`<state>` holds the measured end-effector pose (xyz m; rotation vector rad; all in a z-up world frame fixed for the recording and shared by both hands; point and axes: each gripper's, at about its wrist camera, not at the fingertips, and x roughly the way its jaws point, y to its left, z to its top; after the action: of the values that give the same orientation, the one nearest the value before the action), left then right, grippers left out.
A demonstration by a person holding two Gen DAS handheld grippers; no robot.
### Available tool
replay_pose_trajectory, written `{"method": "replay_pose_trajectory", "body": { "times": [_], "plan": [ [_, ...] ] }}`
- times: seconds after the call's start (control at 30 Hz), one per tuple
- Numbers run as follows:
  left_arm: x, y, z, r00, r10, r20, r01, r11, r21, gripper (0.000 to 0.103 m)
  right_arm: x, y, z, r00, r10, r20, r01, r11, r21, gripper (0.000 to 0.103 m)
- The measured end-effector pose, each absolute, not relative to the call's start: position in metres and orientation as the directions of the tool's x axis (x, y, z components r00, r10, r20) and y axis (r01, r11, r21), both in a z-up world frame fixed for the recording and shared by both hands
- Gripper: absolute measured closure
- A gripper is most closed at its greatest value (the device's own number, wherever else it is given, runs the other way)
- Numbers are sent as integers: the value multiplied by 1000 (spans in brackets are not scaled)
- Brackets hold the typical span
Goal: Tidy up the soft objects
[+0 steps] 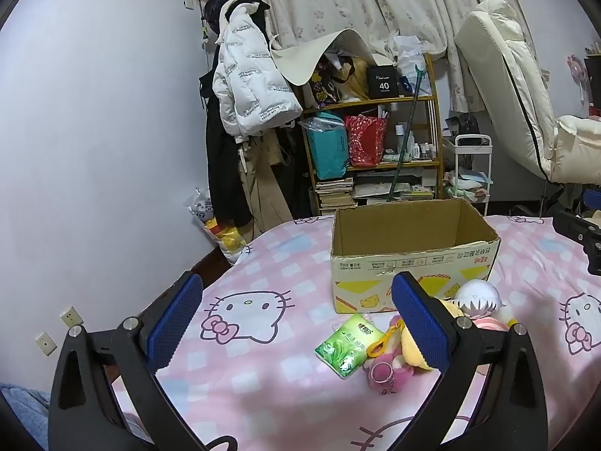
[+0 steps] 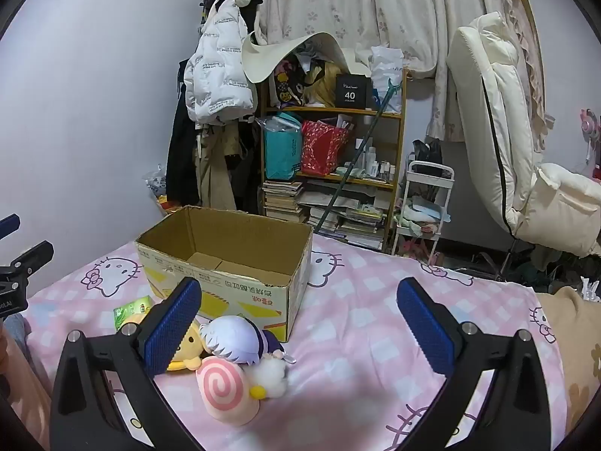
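Left gripper (image 1: 296,317) with black arms and blue textured pads: hovering above the pink checked cat-print bedsheet (image 1: 263,394), jaws spread wide, grasping nothing. Right gripper (image 2: 298,319) of the same build: likewise hovering, jaws fully released, nothing between the pads.

Open brown cardboard box (image 1: 409,259) with yellow cheese graphics: sitting upright on the bedsheet beyond both grippers, interior showing only its bottom flaps in the right wrist view.

Soft objects lying in a loose cluster on the bedsheet just in front of the box:
- green plastic tissue packet (image 1: 347,345), lying flat at the cluster's left end;
- pink fluffy pompom keychain (image 1: 383,372) with a yellow clip, lying just beside the packet;
- yellow plush toy (image 2: 186,353), partly hidden behind the right gripper's left finger;
- white-haired plush doll (image 2: 234,342) in a purple outfit, leaning against the yellow plush toy;
- pink spiral-patterned plush roll (image 2: 225,387), lying nearest the right camera, touching the doll.

Wooden shelf unit (image 1: 375,150) crammed with bags and books: standing against the far wall.
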<state>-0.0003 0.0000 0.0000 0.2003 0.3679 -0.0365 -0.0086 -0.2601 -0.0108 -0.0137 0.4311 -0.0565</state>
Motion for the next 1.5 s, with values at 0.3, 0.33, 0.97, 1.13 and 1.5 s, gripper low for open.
{"method": "replay_pose_trajectory", "body": {
  "times": [0.3, 0.33, 0.97, 1.13, 1.5],
  "plan": [
    [-4, 2, 1, 932, 3, -362, 69, 980, 186, 3, -9, -259, -12, 910, -58, -412, 50, 998, -29, 0],
    [-5, 3, 1, 932, 4, -362, 68, 980, 186, 3, -9, -259, -12, 909, -58, -412, 50, 998, -30, 0],
    [3, 4, -2, 930, 15, -368, 61, 979, 194, 3, -8, -260, -12, 906, -60, -418, 52, 998, -30, 0],
    [4, 5, -2, 928, 14, -372, 62, 980, 191, 3, -10, -263, -9, 907, -61, -417, 52, 998, -31, 0],
    [4, 5, -2, 928, 14, -371, 62, 980, 192, 3, -9, -259, -12, 908, -61, -415, 52, 998, -33, 0]
  ]
}}
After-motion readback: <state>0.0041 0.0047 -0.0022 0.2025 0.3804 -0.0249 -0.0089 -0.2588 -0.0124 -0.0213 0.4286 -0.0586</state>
